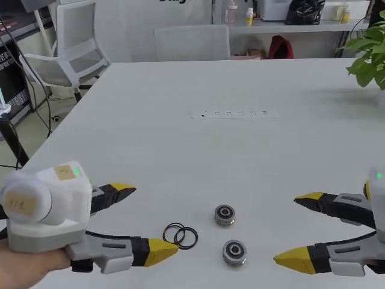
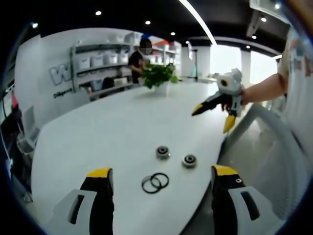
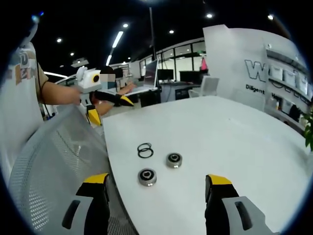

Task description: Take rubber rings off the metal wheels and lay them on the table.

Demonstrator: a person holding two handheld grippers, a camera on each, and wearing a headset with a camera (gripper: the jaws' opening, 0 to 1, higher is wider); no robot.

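our left gripper and right gripper jaws spread, thin black overlapping rubber rings at left's 4 o'clock, silver metal wheels beside

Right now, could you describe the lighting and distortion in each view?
Head view: soft, even light, faint shadows under the metal wheels. Left gripper view: fisheye curves the table; windows blown out. Right gripper view: same curving, dark ceiling.

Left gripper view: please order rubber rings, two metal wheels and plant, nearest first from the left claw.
1. Rubber rings, just ahead, centre.
2. Left metal wheel and right metal wheel, behind the rings; too close to rank.
3. Plant, far table end.
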